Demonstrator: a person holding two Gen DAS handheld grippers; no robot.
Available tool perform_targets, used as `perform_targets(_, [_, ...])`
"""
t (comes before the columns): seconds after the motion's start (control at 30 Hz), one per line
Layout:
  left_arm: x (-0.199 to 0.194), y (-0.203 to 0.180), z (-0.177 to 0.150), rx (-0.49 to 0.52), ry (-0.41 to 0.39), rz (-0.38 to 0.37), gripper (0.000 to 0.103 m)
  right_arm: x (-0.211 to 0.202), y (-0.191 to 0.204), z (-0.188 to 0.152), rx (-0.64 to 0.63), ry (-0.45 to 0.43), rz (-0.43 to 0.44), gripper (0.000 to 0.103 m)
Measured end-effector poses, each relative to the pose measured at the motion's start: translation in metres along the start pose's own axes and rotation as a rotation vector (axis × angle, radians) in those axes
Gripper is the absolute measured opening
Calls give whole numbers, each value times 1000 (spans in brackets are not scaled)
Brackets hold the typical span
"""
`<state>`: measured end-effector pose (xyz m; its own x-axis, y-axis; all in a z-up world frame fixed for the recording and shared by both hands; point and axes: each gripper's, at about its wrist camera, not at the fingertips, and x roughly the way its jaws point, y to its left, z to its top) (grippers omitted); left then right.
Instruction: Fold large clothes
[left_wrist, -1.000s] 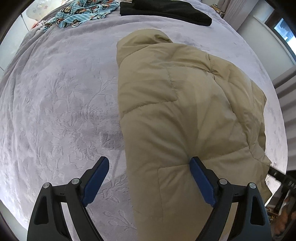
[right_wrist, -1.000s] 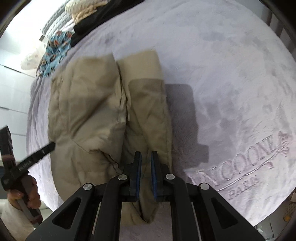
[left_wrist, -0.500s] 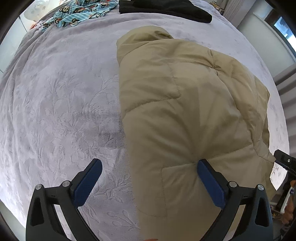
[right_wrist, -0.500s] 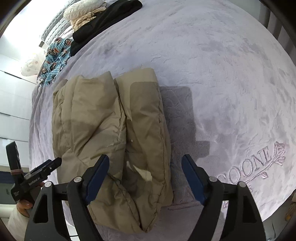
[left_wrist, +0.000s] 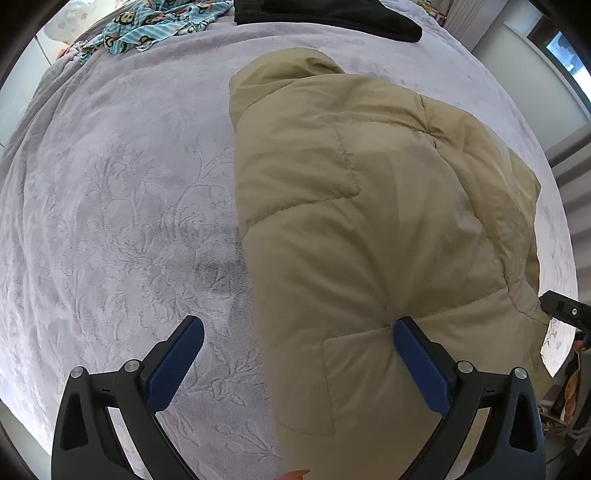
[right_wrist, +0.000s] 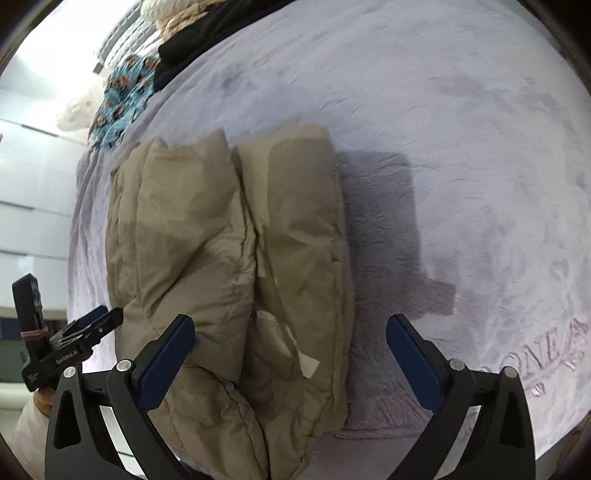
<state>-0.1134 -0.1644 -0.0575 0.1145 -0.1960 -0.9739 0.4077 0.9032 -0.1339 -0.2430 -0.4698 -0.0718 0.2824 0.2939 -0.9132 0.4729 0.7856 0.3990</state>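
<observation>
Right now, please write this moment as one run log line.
left gripper: open | right gripper: open, just released | tan jacket: folded on bed, unheld

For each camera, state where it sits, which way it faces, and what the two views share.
Left wrist: on the left gripper, facing steeply down at the tan jacket; its open blue fingers show.
Right wrist: on the right gripper, facing down at the folded jacket; its fingers, which have just been opening, clamp nothing; a hand shows.
Shared: jacket, grey blanket, patterned cloth, black garment.
</observation>
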Motion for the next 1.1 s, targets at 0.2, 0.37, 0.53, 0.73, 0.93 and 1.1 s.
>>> perform_targets(0.2, [3,0,0,3,11,-15,103,29,-8,12,-6,90,19,103])
perform_targets(0.37, [5,7,2,-1,17,-53,103,52,-23,23,34,150,46,103])
perform_targets(0.53, [1,25,11,-9,-5,-178,103,53,-24,25,25,156,102,103])
perform_targets(0.73, [19,59,26,-82,65,-462,103,48,-30,28,41,162,220,103])
perform_targets(0.93, [59,72,33,-119,137,-622,103,60,-26,34,19,198,293,103])
perform_targets(1.1, [77,71,38,-120,140,-673,103,79,-22,44,3,227,311,103])
